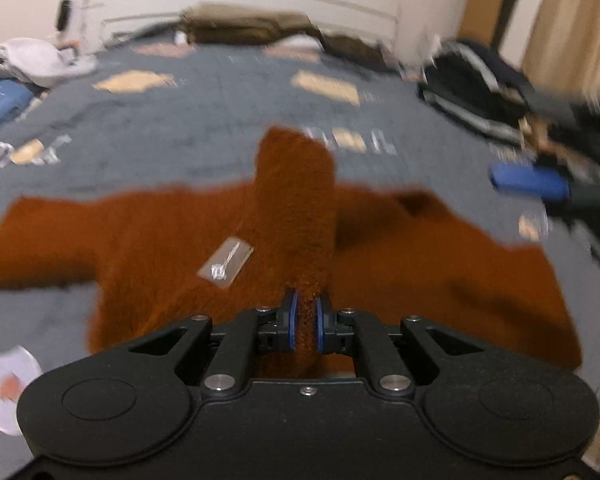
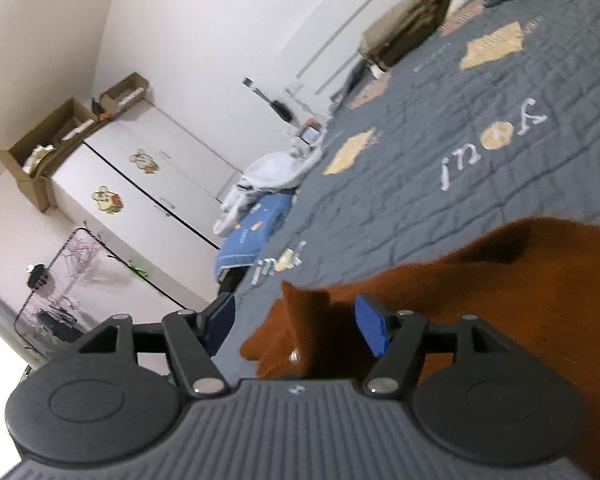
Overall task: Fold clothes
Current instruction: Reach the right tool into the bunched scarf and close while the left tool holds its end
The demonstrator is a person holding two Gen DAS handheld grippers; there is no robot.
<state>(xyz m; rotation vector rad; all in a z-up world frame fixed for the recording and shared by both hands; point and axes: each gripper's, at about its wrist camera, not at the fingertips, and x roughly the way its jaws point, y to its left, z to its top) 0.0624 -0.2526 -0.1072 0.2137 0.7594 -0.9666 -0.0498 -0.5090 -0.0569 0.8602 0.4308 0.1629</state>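
A rust-brown sweater (image 1: pixel 148 240) lies spread on the grey quilted bed (image 1: pixel 220 120), with a white label (image 1: pixel 226 262) on it. My left gripper (image 1: pixel 305 312) is shut on a strip of the sweater, which rises as a ridge ahead of the fingers. The other gripper shows as a blue pad (image 1: pixel 528 182) at the right. In the right wrist view my right gripper (image 2: pixel 296 320) is open, its fingers on either side of a raised corner of the sweater (image 2: pixel 304 320) without touching it.
Dark clothes (image 1: pixel 500 96) are piled at the bed's right side. Pale laundry (image 1: pixel 24 60) and a blue item (image 2: pixel 256 232) lie at the left edge. White cupboards (image 2: pixel 148 184) with cardboard boxes on top stand by the wall. Brown pillows (image 1: pixel 244 28) sit at the headboard.
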